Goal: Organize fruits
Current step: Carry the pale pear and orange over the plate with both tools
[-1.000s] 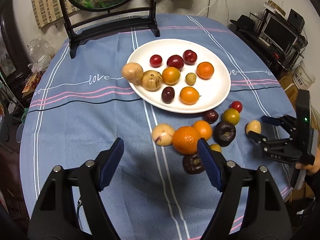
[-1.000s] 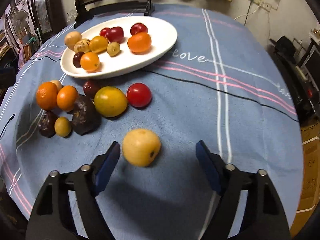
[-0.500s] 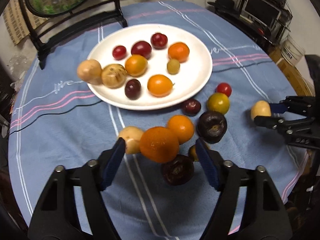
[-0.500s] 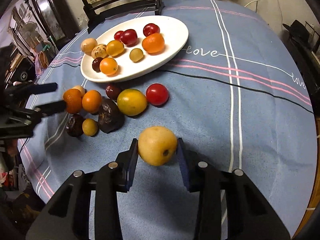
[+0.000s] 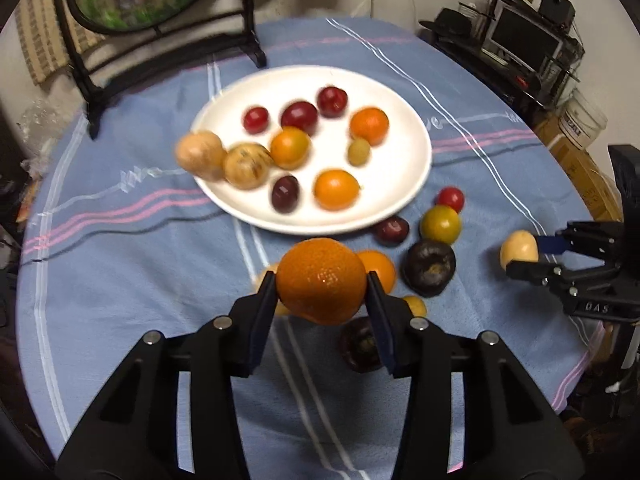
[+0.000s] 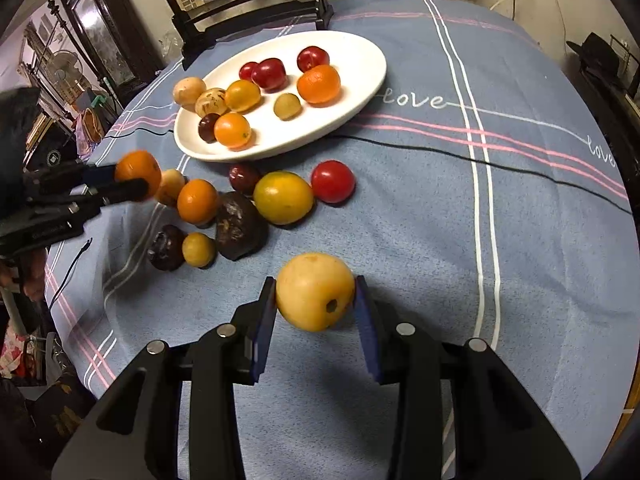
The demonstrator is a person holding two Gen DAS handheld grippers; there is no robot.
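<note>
- The left tool (image 5: 322,286) has just been closing, and now both blue pads are pressed onto the big orange (image 5: 321,280), one on each side. The orange sits just off the near rim of the white plate (image 5: 404,184).
- The right tool (image 6: 315,300) is clamped on a pale yellow fruit (image 6: 315,290) (dimple facing the camera). It's well away from the plate, out past the loose pile of fruit.
- From the left view you can see that right tool off to the side with the yellow fruit pinched at its tips.
- The plate sits on the blue striped cloth (image 6: 500,208) that covers the bench. It holds three dark red fruits, three orange ones, a small greenish one, a dark plum-coloured one and a speckled tan one. Another tan one (image 5: 200,155) hangs over the plate's rim on the side toward the black stand (image 5: 168,52).
- Loose fruit lies just beside the plate's near rim: a red tomato (image 6: 333,181), a yellow-green one (image 6: 283,197), a smaller orange (image 6: 197,201), two wrinkly dark ones, a dark red one and a small yellow one.
- The left view is a bit blurry.
</note>
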